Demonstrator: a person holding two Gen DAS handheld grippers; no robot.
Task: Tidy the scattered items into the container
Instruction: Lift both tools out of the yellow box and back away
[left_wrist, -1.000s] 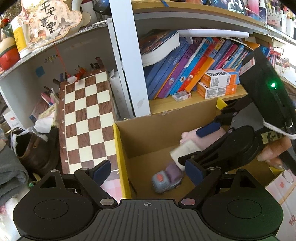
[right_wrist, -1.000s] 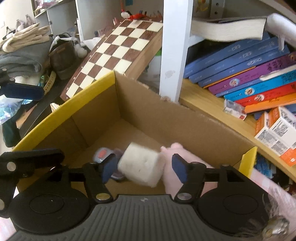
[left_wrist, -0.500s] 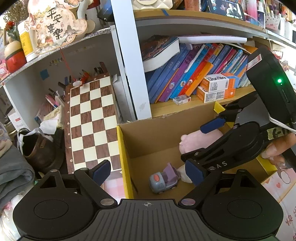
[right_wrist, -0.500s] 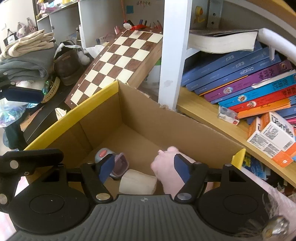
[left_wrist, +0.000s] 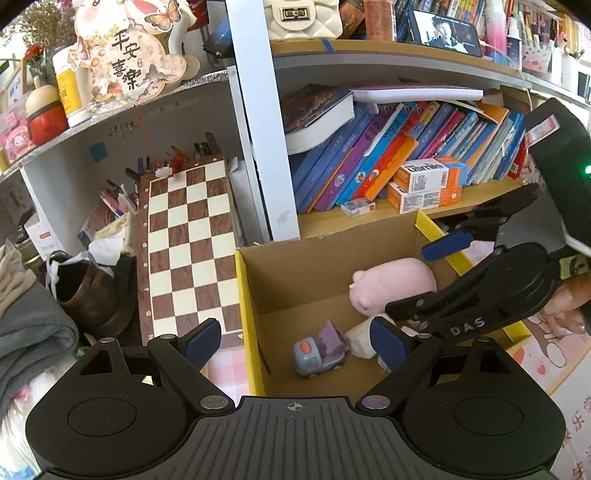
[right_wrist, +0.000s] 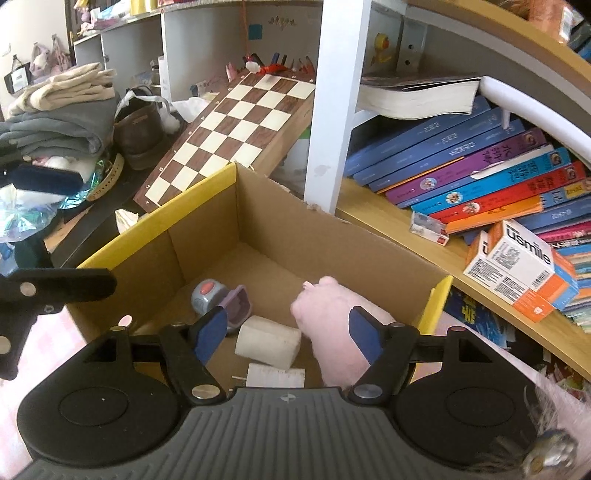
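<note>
hovering both grippers over the cardboard box (right_wrist: 280, 236), which sits against the near edge of the bookshelf (right_wrist: 388, 218) so things can be dropped straight in. right gripper (right_wrist: 288, 328): jaws opening, nothing pressed between the pads; the white block (right_wrist: 267, 341) lies on the box floor below them, free of my grip. left gripper (left_wrist: 291, 338): spread wide, empty, held over the box's left wall (waiting, i judge, not working).

contents: white block lies on its side, long axis running left to right, touching or just beside the pink plush (right_wrist: 332, 317) on its right. toy truck (left_wrist: 319, 350) rests to its left, cab toward the near left corner. plush lies along the right wall, snout toward the far left.

judgement: block deposited; next item still to be fetched.
</note>
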